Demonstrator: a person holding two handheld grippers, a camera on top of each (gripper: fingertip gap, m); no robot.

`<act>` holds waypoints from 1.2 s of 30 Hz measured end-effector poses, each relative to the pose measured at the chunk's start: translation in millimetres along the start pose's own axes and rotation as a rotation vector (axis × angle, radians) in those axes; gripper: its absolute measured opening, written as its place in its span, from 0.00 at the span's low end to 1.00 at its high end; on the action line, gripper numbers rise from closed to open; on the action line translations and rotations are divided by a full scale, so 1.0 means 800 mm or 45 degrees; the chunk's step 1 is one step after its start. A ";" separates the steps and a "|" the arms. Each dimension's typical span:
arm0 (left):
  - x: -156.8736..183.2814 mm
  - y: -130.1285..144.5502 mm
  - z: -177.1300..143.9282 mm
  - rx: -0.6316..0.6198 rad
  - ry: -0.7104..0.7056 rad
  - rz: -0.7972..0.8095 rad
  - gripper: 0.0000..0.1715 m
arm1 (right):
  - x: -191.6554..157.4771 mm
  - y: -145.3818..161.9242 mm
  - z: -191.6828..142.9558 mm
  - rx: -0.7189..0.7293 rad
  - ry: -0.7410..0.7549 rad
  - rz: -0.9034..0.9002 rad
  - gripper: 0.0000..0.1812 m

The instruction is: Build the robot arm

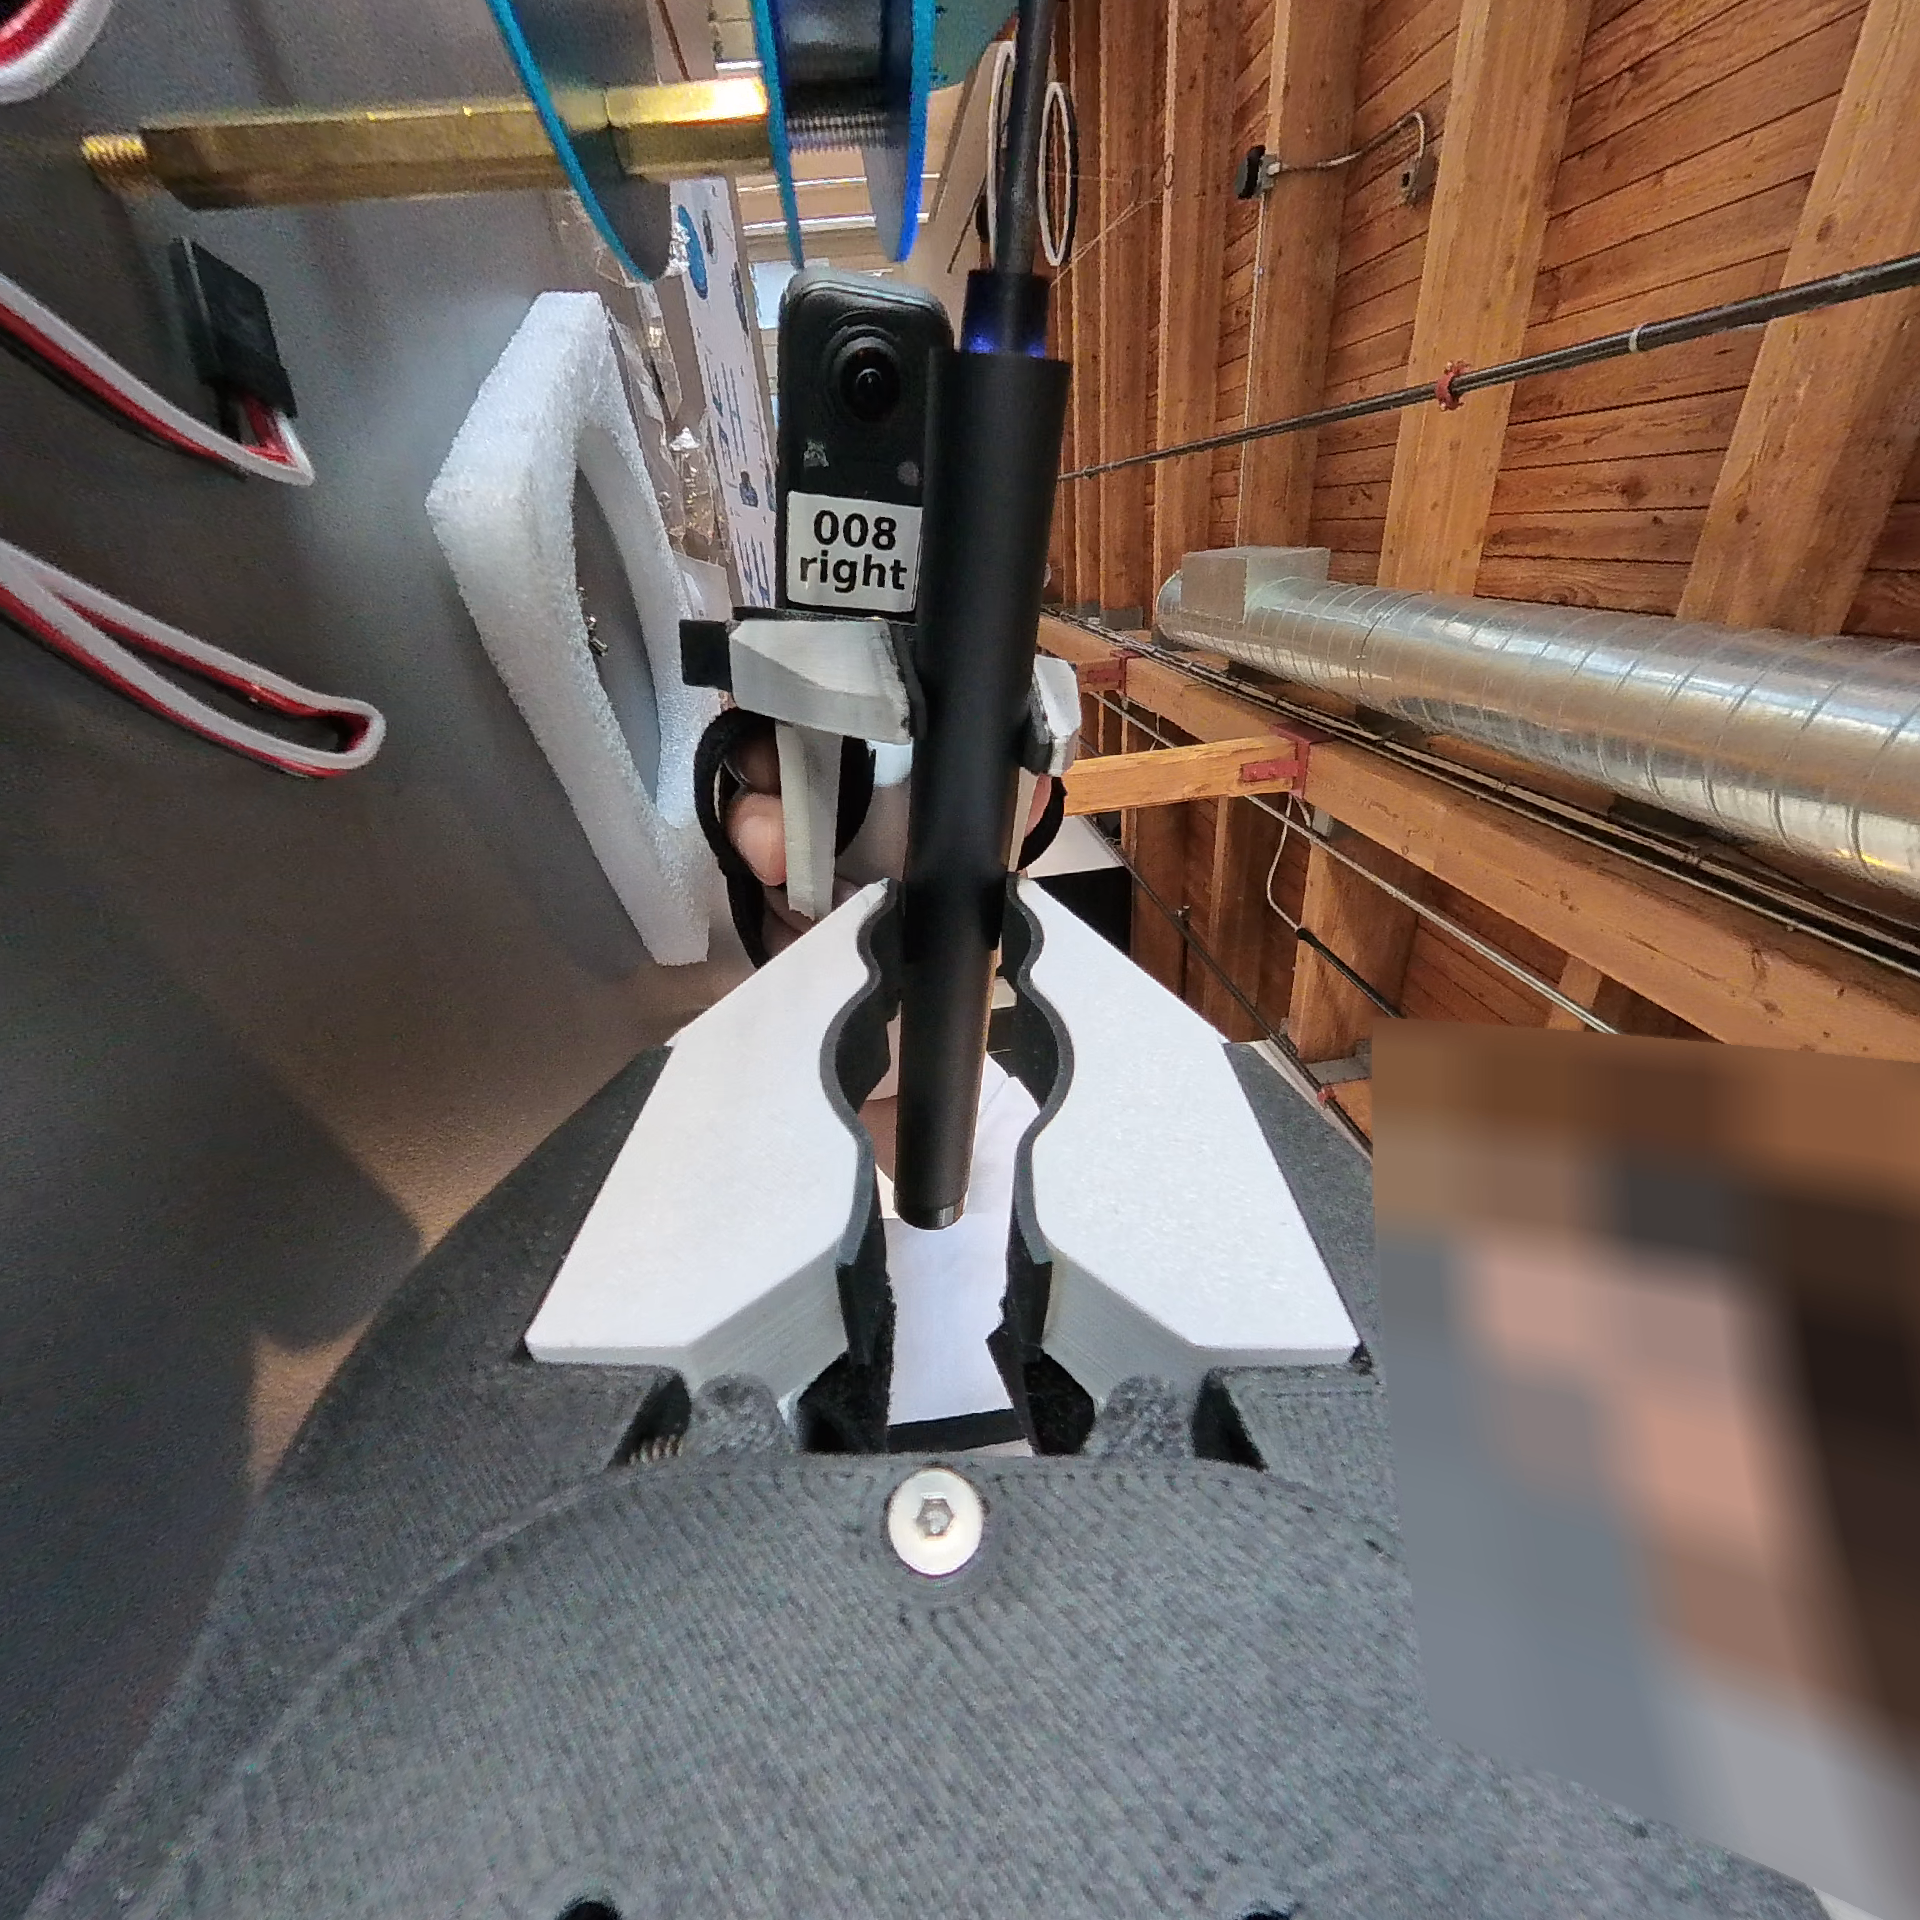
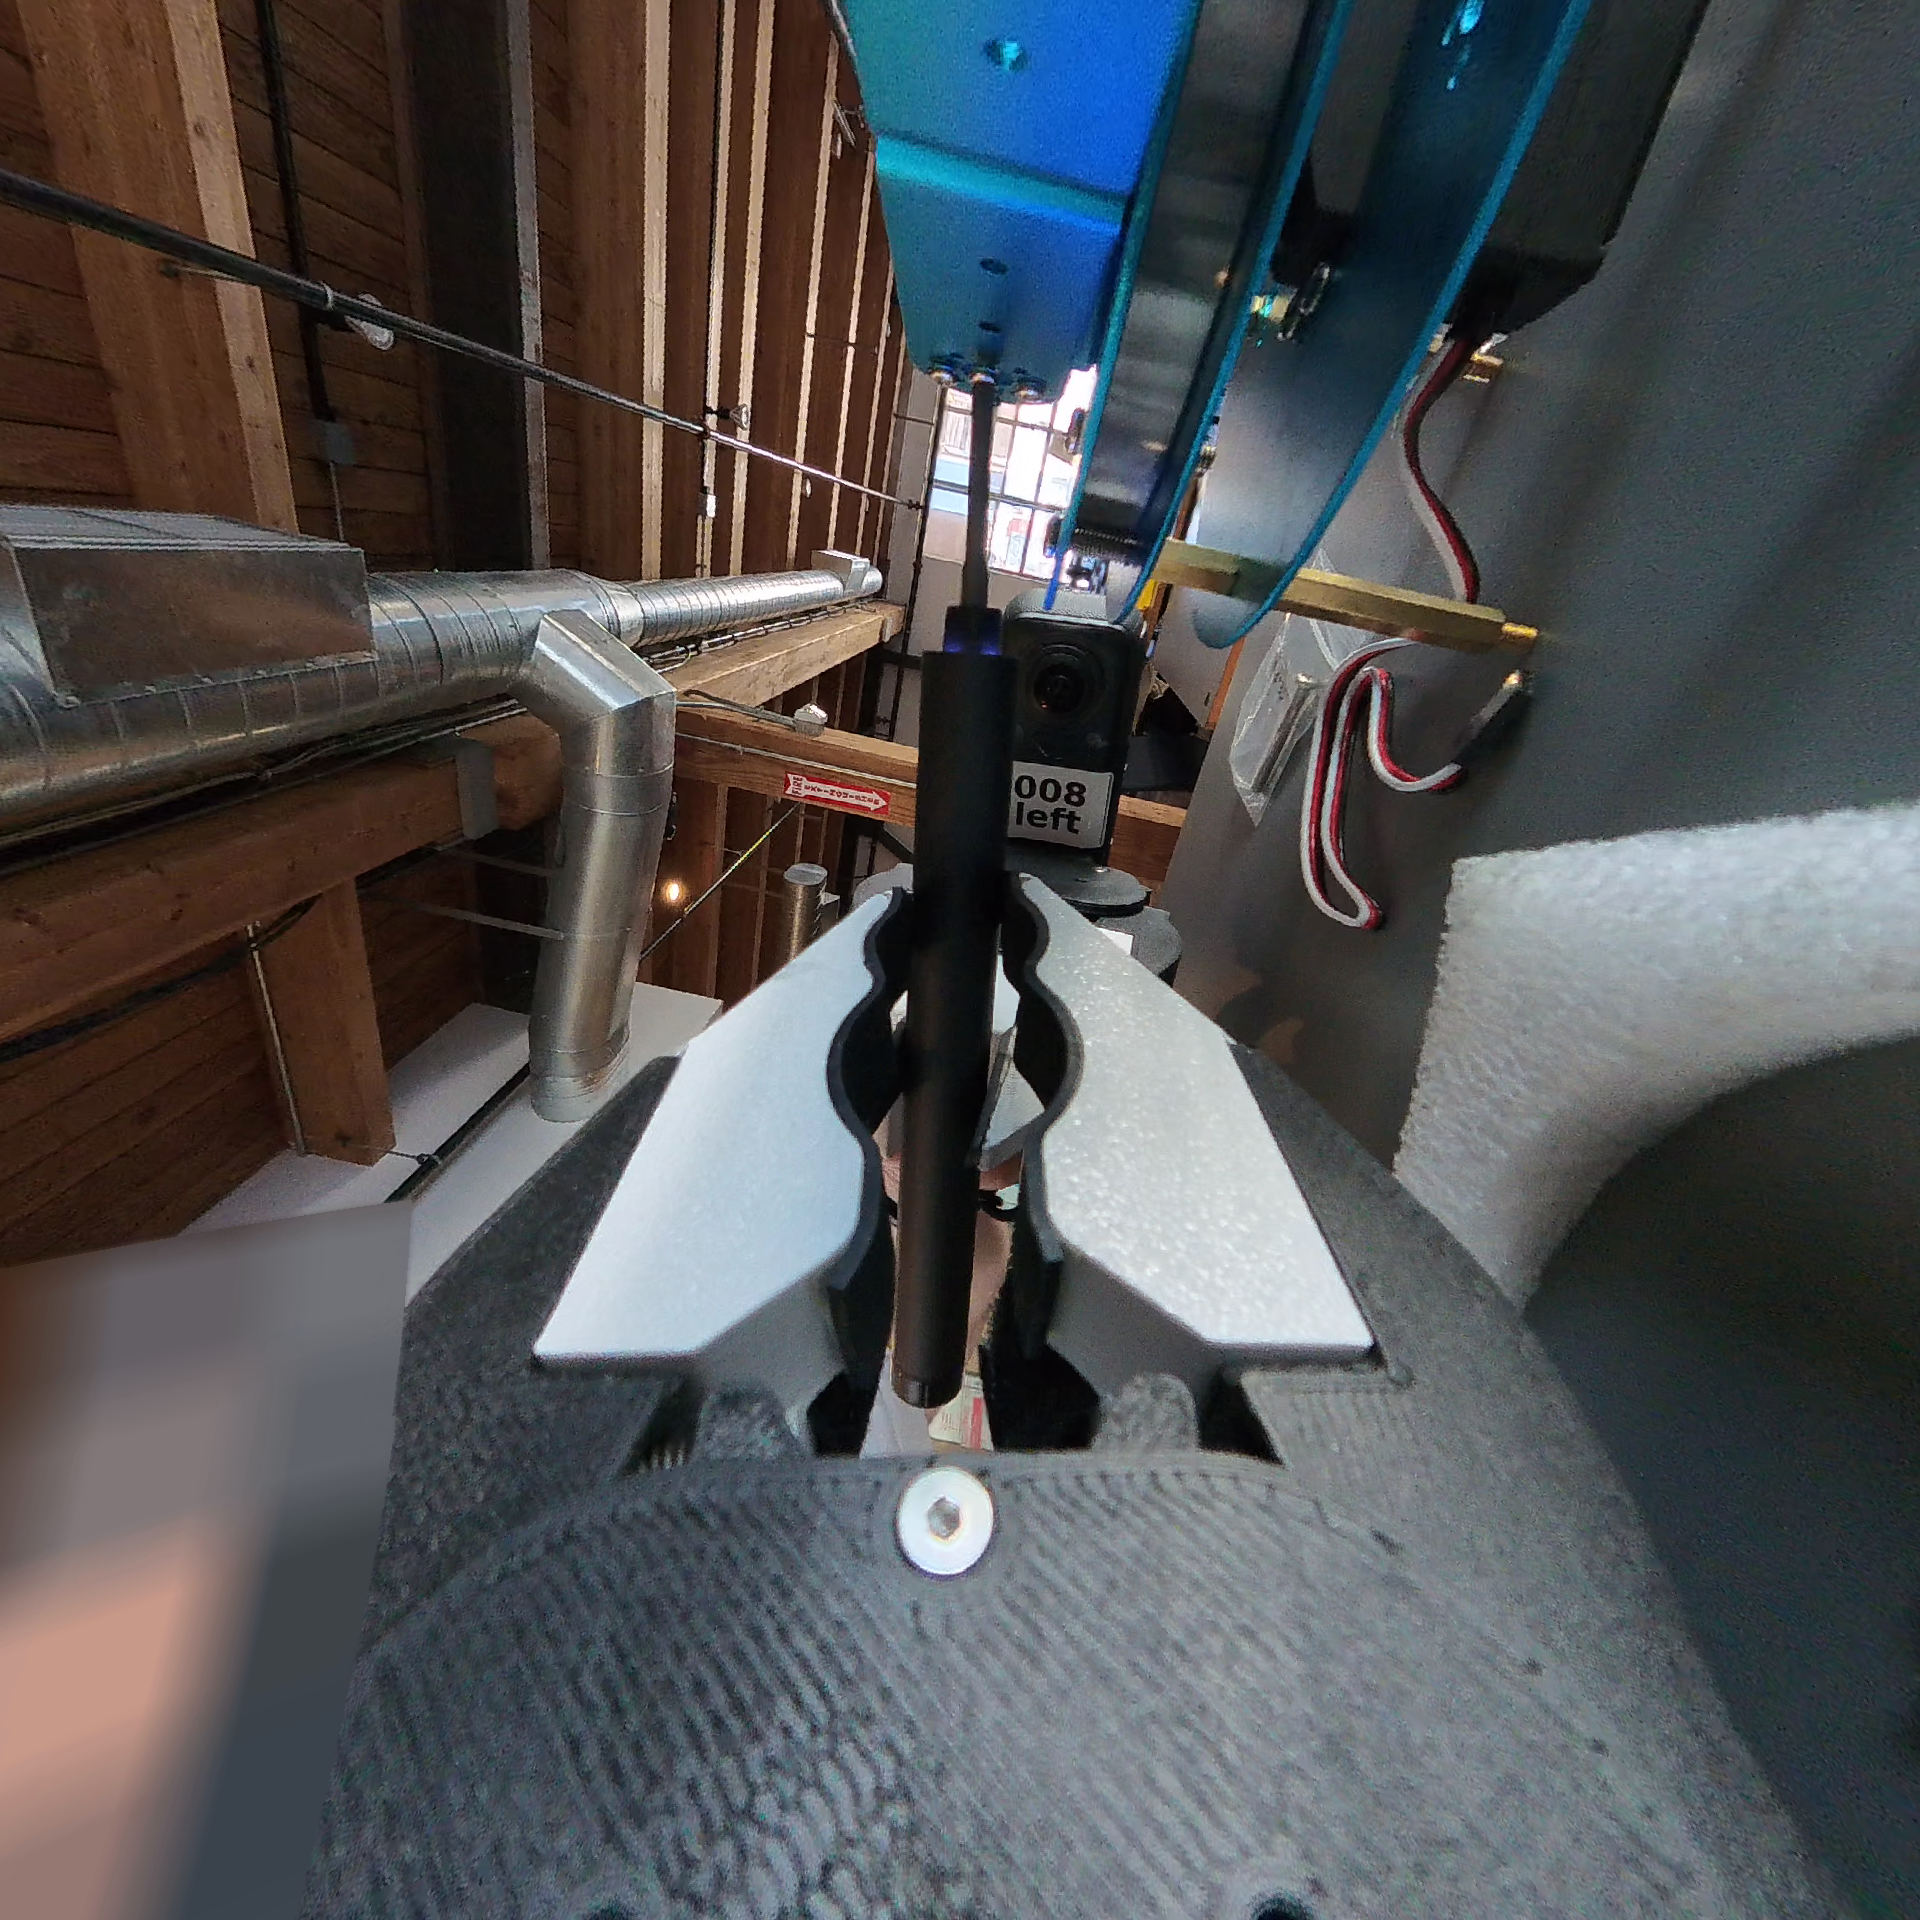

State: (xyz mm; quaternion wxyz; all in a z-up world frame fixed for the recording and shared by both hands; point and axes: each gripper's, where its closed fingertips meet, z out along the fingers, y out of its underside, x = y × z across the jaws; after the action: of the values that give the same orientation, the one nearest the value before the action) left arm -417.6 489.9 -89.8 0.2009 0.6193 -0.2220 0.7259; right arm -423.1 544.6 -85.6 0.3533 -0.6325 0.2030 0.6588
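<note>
Fingers of left gripper (image 1: 940, 914) and right gripper (image 2: 951, 914) both clamped on black driver (image 1: 971, 790), bit up at blue bracket (image 2: 997, 177); progress unclear.

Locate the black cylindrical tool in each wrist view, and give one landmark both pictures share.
Left wrist view: the black cylindrical tool stands upright at centre, between the left gripper tips, hiding part of the right gripper's camera.
Right wrist view: the tool is again upright at centre, between the right gripper tips.
Shared landmark: the silver duct along the wooden wall.
</note>
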 end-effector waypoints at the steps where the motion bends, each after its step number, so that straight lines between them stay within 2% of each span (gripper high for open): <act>1: 0.000 0.000 0.000 0.000 0.000 0.001 0.09 | 0.000 0.000 0.000 -0.003 0.002 -0.007 0.09; 36: -0.006 -0.003 0.001 -0.002 -0.003 -0.002 0.10 | 0.002 -0.002 0.000 -0.003 0.003 -0.006 0.09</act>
State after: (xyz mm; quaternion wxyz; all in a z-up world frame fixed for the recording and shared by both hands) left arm -414.7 491.1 -93.9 0.2018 0.6202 -0.2224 0.7247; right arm -421.4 546.0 -86.9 0.3537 -0.6342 0.2011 0.6575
